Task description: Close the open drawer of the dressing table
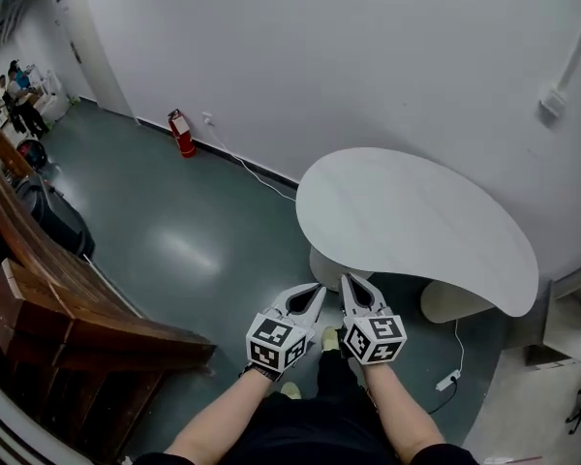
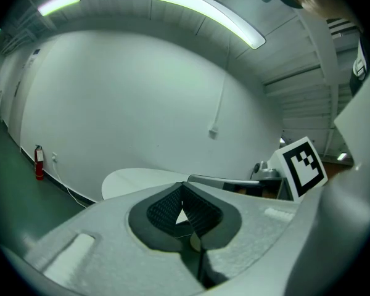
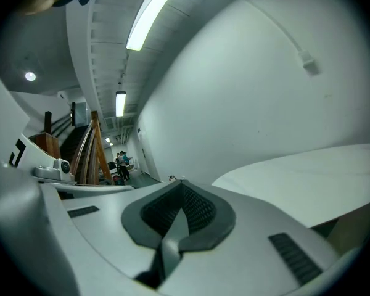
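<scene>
The dressing table shows as a white kidney-shaped top point(image 1: 407, 221) against the white wall, on rounded pale bases point(image 1: 453, 304). No drawer is visible in any view. My left gripper point(image 1: 315, 291) and right gripper point(image 1: 349, 284) hang side by side just short of the table's near edge, tips pointing toward it. Both are shut with nothing between the pads. In the left gripper view the closed jaws point(image 2: 184, 187) point at the table top point(image 2: 135, 180). Past the right gripper's closed tips point(image 3: 182, 184), the same top point(image 3: 308, 177) lies to the right.
A red fire extinguisher point(image 1: 182, 134) stands at the wall's foot, with a white cable running along the floor. A wooden stair rail point(image 1: 68, 298) fills the left. A power strip point(image 1: 447, 379) lies on the floor at the right. People point(image 1: 19, 95) stand far off.
</scene>
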The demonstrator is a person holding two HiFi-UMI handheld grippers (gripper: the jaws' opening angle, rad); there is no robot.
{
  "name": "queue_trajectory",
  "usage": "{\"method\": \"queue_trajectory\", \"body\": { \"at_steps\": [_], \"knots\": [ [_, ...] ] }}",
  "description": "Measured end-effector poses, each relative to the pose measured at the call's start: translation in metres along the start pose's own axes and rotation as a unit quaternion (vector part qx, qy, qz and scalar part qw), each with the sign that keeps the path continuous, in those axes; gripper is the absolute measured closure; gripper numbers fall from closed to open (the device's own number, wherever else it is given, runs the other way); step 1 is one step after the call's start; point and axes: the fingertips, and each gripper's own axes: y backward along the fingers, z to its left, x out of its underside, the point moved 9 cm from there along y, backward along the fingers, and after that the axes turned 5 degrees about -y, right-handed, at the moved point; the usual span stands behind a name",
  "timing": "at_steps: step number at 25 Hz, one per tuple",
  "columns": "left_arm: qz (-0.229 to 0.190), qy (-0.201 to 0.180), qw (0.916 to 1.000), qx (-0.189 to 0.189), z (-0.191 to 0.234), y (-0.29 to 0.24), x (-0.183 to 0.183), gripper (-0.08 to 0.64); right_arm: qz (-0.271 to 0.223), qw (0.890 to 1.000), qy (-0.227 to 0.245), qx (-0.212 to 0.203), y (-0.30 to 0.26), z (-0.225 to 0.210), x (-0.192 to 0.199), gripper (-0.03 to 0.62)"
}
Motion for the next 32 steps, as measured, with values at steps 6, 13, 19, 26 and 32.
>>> {"method": "queue_trajectory", "body": {
  "at_steps": [6, 13, 19, 26, 32],
  "knots": [
    [-0.029, -0.013, 0.9995, -0.001, -0.005, 0.010, -0.035, 0.551, -0.025, 1.000, 0.014, -0.011, 0.013, 0.018, -0.029, 0.577],
    [-0.047, -0.028, 0.9985, -0.005, -0.010, 0.015, -0.060, 0.551, -0.041, 0.999, 0.027, -0.023, 0.023, 0.030, -0.051, 0.577],
    [-0.052, -0.035, 0.9980, 0.002, -0.020, 0.013, -0.067, 0.551, -0.053, 0.997, 0.036, -0.032, 0.029, 0.035, -0.065, 0.577],
    [-0.055, -0.037, 0.9978, -0.002, -0.020, 0.011, -0.069, 0.551, -0.056, 0.997, 0.035, -0.030, 0.030, 0.030, -0.069, 0.577],
    [-0.053, -0.038, 0.9979, -0.007, -0.014, 0.010, -0.065, 0.551, -0.051, 0.998, 0.033, -0.030, 0.024, 0.029, -0.064, 0.577]
  ]
}}
